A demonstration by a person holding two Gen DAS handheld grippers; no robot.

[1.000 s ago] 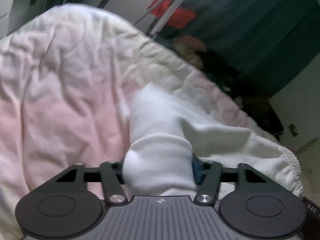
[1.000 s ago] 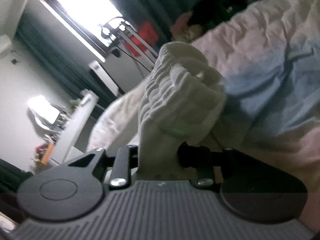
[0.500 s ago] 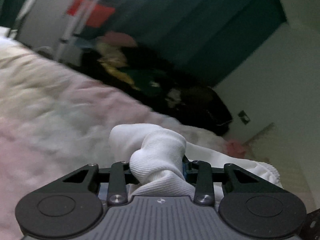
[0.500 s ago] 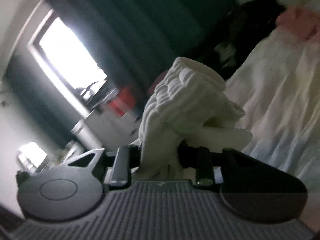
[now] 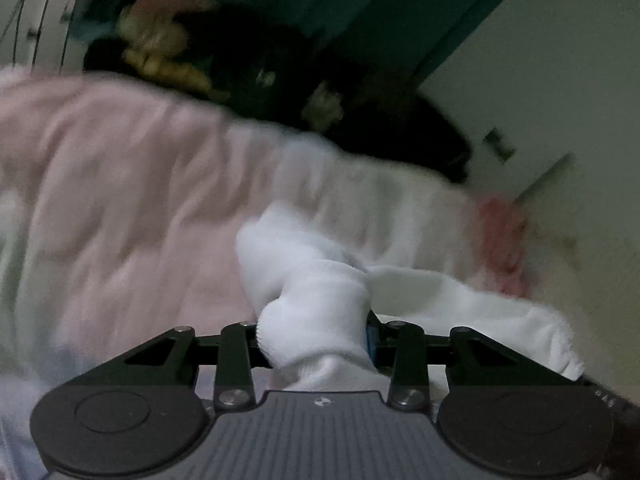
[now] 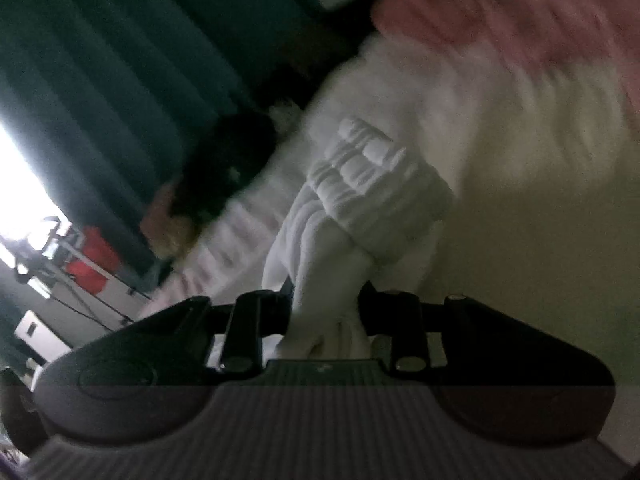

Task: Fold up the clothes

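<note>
Left gripper point(image 5: 316, 344): white garment point(image 5: 320, 304) bunched between jaws, jaws easing apart though pads touch cloth; rest trails toward 3 o'clock. Right gripper point(image 6: 324, 312) clamped on ribbed part point(image 6: 360, 184), likely so both ends travel together for fold. Beyond, 12 o'clock: pink bedding point(image 5: 120, 184), dark curtain point(image 6: 100, 60).
</note>
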